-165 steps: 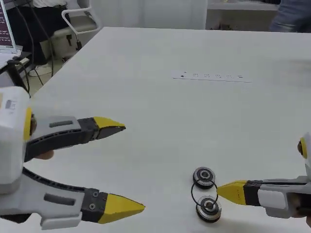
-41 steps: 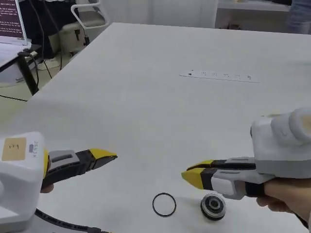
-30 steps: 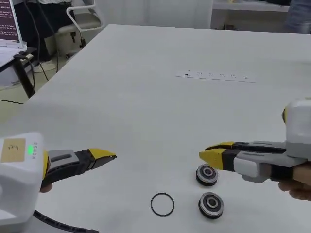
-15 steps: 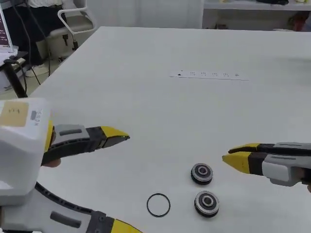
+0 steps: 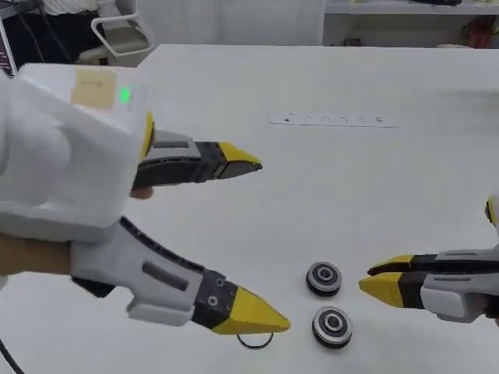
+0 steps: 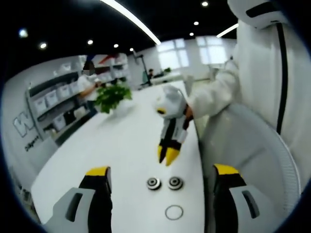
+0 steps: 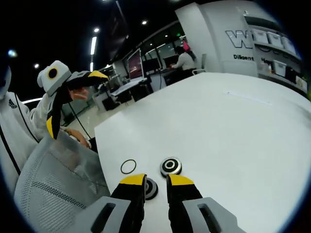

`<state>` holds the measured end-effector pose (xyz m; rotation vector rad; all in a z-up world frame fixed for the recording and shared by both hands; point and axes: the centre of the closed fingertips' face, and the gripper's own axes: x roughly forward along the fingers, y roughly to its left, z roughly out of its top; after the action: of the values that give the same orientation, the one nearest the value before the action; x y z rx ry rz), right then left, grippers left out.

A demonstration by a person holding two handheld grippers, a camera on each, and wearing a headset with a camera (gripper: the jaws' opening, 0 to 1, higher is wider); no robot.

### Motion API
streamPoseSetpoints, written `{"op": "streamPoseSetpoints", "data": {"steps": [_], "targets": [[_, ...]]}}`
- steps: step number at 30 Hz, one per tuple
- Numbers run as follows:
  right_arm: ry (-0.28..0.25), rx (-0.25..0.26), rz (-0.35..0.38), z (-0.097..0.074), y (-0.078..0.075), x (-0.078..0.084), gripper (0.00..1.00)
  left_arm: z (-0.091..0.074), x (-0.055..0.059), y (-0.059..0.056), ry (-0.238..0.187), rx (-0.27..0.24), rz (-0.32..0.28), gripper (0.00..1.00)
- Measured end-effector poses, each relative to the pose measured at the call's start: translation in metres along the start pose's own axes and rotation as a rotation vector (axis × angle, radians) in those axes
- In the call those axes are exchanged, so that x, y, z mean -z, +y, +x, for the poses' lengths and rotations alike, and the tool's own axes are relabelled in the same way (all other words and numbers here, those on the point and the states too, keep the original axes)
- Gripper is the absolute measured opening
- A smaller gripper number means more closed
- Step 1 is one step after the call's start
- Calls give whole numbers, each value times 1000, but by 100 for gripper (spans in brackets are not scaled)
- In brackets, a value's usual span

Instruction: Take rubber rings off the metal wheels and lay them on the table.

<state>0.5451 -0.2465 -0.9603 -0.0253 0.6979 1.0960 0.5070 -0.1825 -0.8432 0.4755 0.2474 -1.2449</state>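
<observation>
Two metal wheels (image 5: 323, 278) (image 5: 332, 326) lie flat on the white table (image 5: 312, 179) near its front edge. A thin black rubber ring (image 5: 253, 341) lies loose to their left, partly hidden behind my left gripper's lower jaw. The left gripper (image 5: 261, 241) hovers wide open above the table, left of the wheels, holding nothing. My right gripper (image 5: 373, 278) points at the wheels from the right, jaws together and empty. The left gripper view shows both wheels (image 6: 153, 183) (image 6: 175, 182), the ring (image 6: 174, 212) and the right gripper (image 6: 166, 156). In the right gripper view one wheel (image 7: 170, 166) lies ahead, the other (image 7: 149, 188) between the jaws' tips.
A flat white strip (image 5: 334, 120) is set into the table farther back. An office chair (image 5: 117, 35) stands past the table's far left corner. A potted plant (image 6: 112, 96) stands at the table's far end. A person (image 7: 184, 58) sits at a distant desk.
My left gripper has risen and swung right toward the wheels, its lower jaw now covering part of the ring. The right gripper stays beside the wheels. The ring lay between the wheels 5.5 s ago.
</observation>
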Motion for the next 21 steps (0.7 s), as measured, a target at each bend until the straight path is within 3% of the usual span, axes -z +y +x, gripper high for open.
{"op": "streamPoseSetpoints", "data": {"steps": [5,10,13,16,21], "targets": [[43,-16,0,5,1,11,14,28,-17,3,-49,36,26,85],[81,-28,-5,8,1,22,14,52,-19,9,-95,57,17,84],[110,-35,-17,10,1,30,14,65,-10,11,-109,66,-9,81],[127,-43,-16,11,2,34,14,77,8,10,-94,54,-26,80],[158,-65,-26,13,5,42,15,91,40,-6,-67,76,-79,77]]}}
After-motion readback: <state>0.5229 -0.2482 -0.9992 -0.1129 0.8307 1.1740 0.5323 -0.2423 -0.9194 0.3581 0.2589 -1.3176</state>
